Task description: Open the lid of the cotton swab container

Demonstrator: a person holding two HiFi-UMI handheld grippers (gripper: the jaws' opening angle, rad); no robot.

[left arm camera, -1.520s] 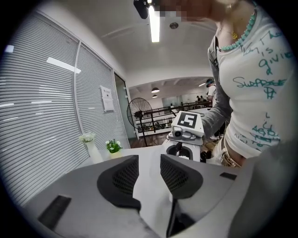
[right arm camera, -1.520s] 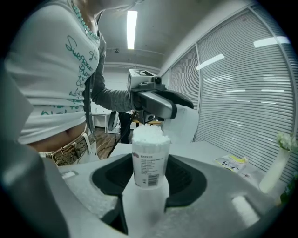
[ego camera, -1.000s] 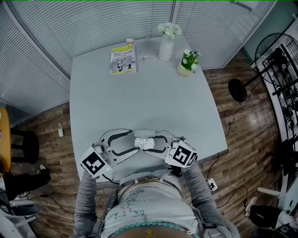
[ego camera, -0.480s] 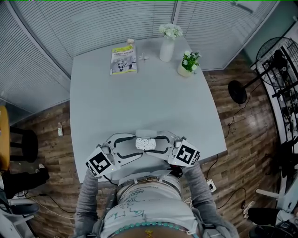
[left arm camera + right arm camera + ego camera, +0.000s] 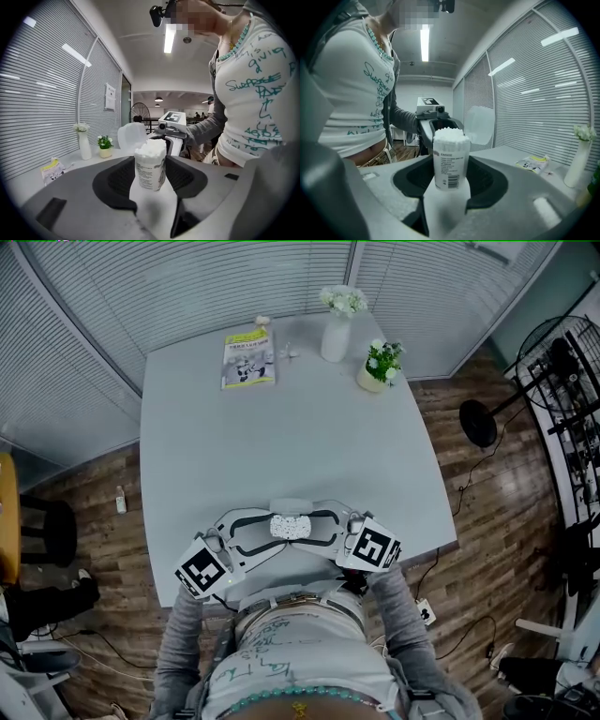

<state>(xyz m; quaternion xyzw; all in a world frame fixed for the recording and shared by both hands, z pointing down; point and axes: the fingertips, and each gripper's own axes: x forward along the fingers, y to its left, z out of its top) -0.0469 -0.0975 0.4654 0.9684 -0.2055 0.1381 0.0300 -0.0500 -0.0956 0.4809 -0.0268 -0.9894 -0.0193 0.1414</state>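
Observation:
The cotton swab container [image 5: 291, 527] stands upright near the table's front edge, its top uncovered and the white swab tips [image 5: 151, 147] showing. Its translucent lid [image 5: 291, 506] is swung back on the far side, also in the left gripper view [image 5: 130, 137] and the right gripper view [image 5: 482, 123]. My right gripper [image 5: 312, 527] comes from the right, shut on the container's body [image 5: 451, 164]. My left gripper [image 5: 268, 529] comes from the left. Its jaws flank the container and are closing, and no firm contact shows.
At the table's far side lie a booklet [image 5: 248, 359], a white vase with flowers [image 5: 336, 334] and a small potted plant [image 5: 380, 367]. The grey table's front edge [image 5: 309, 582] runs just behind the grippers. A fan [image 5: 487, 418] stands on the floor at right.
My left gripper has moved in from the left to the container and its jaws have narrowed around it. The right gripper and the container have barely shifted.

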